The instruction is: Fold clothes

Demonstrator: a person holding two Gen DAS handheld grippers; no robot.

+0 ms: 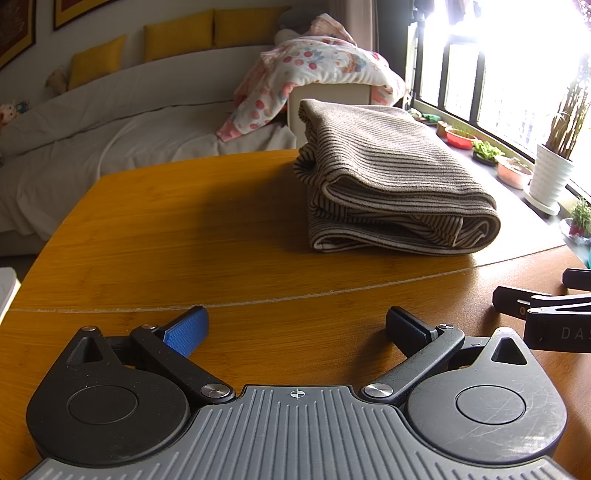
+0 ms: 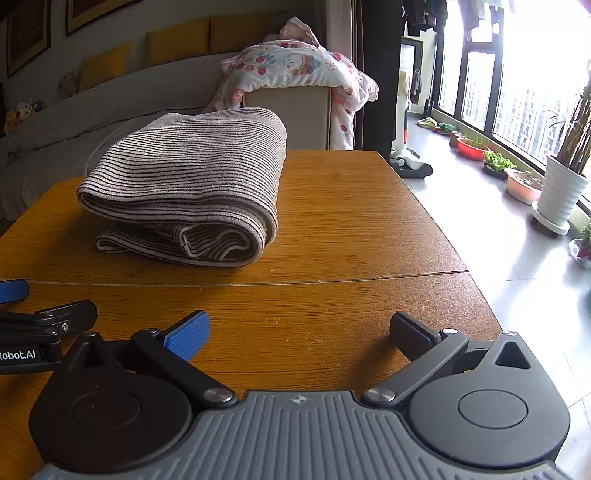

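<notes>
While both grippers sit low over the near end of the wooden table (image 2: 351, 206), neither one has hold of anything. The left gripper (image 1: 295, 328) has its jaws spread wide, blue pad on one finger and black on the other, with only bare tabletop between them. Same deal with the right gripper (image 2: 299, 328): jaws wide apart, gripping nothing, hovering just above or maybe resting on the wood, hard to say from these angles. They're side by side, and each one pokes into the edge of the other's camera view.

The clothes bit is a striped brown garment (image 1: 388, 177), already folded into a thick bundle with several layers stacked up, rolled edges facing the grippers. It lies on the far half of the table, beyond the seam (image 2: 258, 282) that runs across the tabletop, and well apart from both grippers. From the left wrist view it's ahead and to the right; from the right wrist view it's ahead and to the left, so it's roughly between the two lines of sight.

Behind the table there's a white-covered sofa (image 1: 110, 122) with yellow cushions (image 1: 177, 35) and a floral quilt (image 1: 325, 66) draped over its arm. Off to the right, potted plants (image 2: 561, 177) line a bright window.
</notes>
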